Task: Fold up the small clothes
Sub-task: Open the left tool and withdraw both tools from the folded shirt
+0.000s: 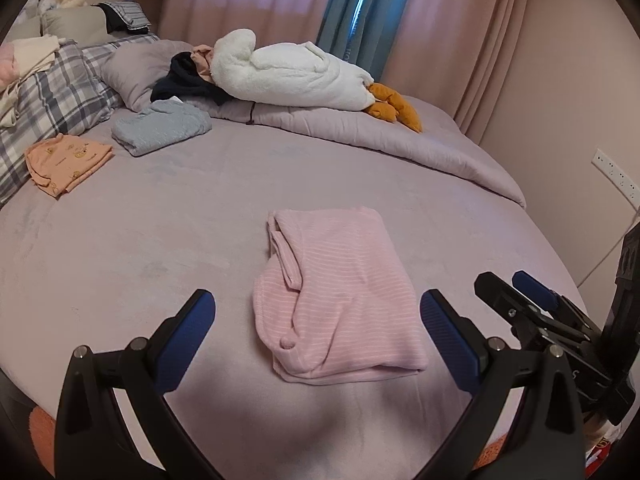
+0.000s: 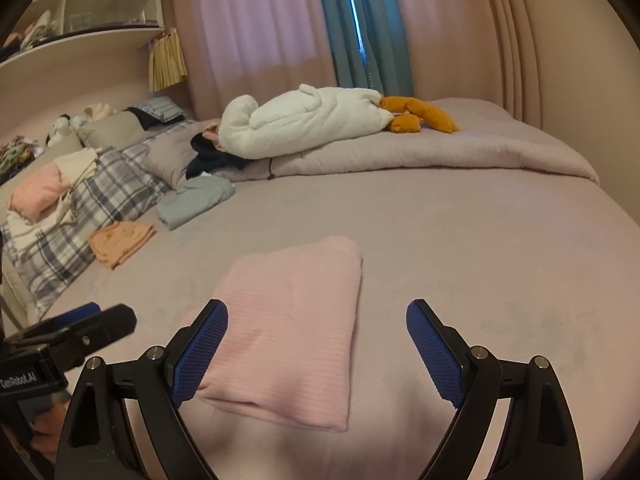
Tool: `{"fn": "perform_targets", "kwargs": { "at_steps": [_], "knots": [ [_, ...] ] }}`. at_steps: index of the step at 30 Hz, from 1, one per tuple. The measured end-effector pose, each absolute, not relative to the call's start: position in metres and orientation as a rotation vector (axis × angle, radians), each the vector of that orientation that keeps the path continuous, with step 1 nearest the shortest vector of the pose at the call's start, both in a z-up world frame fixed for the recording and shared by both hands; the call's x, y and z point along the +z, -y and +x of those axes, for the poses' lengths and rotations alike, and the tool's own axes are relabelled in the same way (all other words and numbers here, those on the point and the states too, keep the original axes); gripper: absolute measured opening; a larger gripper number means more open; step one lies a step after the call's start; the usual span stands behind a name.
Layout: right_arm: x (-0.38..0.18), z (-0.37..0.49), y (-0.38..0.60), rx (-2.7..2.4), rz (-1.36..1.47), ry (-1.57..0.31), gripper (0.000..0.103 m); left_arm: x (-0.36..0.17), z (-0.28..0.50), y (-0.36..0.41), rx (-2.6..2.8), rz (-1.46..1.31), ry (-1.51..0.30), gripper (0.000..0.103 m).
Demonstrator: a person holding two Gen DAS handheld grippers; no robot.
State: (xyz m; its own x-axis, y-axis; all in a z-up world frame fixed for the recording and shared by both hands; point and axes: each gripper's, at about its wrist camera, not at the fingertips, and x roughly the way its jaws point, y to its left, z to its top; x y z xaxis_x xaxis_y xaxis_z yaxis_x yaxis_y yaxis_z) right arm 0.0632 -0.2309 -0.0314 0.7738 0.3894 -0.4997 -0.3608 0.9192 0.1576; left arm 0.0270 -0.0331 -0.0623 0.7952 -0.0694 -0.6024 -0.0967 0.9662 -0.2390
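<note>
Pink striped knit, folded into a compact rectangle, lies flat on the mauve bed [image 1: 160, 248] directly ahead of both tongs: this pink garment [image 1: 340, 300] looks finished, its layers stacked with one closed edge toward the cameras, though a sleeve or hem fold bulges a little along its left side in the left wrist view. The left tongs [image 1: 318, 332] hang just above and short of it, spread wide, holding nothing, with the garment's near end framed between the two blue pads. The right tongs [image 2: 317, 344] are likewise spread and empty; from that side the same garment [image 2: 288, 332] sits toward the left pad and partly behind it. Farther up the bed, near the plaid pillow [image 1: 60, 92], two more pieces already lie folded: a grey-blue garment [image 1: 160, 128] and a small orange garment [image 1: 68, 160], just beside each other but apart. So three folds appear complete. What remains is less clear: a dark garment [image 1: 188, 80] lies crumpled against the white plush goose [image 1: 288, 76], and loose pale clothes [image 2: 52, 196] are heaped on the pillows, so I judge more folding may be left, perhaps after the pink piece joins the others.
</note>
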Motion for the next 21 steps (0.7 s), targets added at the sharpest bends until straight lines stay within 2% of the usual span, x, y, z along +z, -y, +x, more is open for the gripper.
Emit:
{"fn": "perform_targets", "kwargs": {
  "at_steps": [21],
  "knots": [
    [-0.0313, 0.0537, 0.2284, 0.4, 0.029, -0.544, 0.09, -0.0591, 0.0188, 0.0408, 0.047, -0.233, -0.65, 0.102]
  ]
}}
